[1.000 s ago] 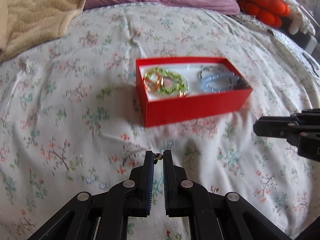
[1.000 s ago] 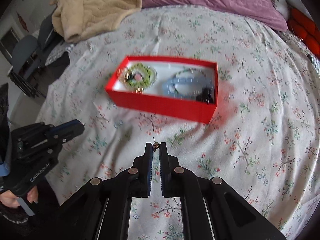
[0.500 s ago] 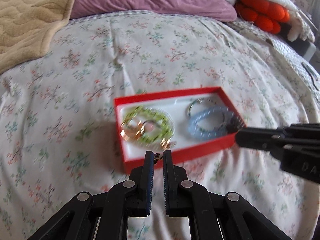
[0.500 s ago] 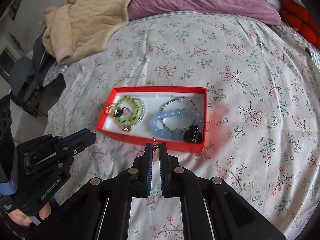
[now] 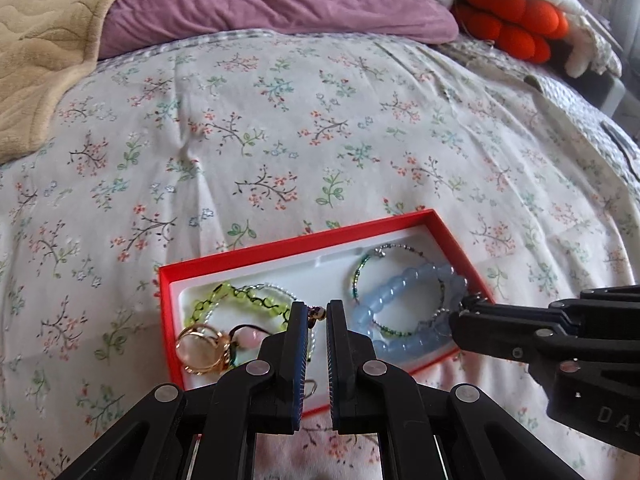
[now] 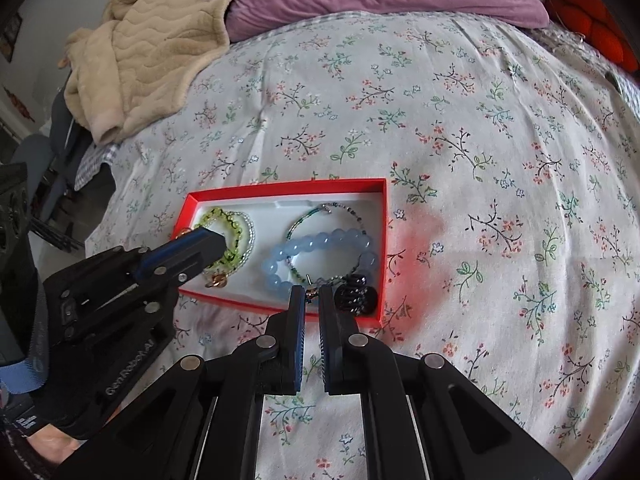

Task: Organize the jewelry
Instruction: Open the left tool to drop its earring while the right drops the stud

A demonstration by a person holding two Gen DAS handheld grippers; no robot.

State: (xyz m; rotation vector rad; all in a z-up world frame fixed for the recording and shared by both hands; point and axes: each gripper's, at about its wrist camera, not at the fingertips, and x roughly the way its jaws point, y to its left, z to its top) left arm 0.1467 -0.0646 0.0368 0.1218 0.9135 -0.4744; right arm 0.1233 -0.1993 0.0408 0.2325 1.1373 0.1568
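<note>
A red jewelry box (image 5: 280, 249) (image 6: 288, 187) with a white lining lies on the floral bedspread. It holds a green bead bracelet (image 5: 240, 296) (image 6: 236, 228), a gold ring (image 5: 200, 350), a blue bead bracelet (image 5: 404, 292) (image 6: 320, 242), a thin wire bracelet (image 6: 340, 210) and a black hair tie (image 6: 356, 298). My left gripper (image 5: 317, 312) is shut on a small earring (image 5: 318, 313) above the box's left half. My right gripper (image 6: 311, 292) is shut on a small earring (image 6: 310, 290) above the box's near right part. Each gripper also shows in the other's view.
A beige blanket (image 6: 152, 40) and a purple pillow (image 5: 260, 0) lie at the far end of the bed. An orange plush (image 5: 516, 24) sits at the far right. The bed's left edge drops to a chair (image 6: 36, 168).
Both grippers have moved forward from the bedspread in front of the box to above it, each still pinching its earring.
</note>
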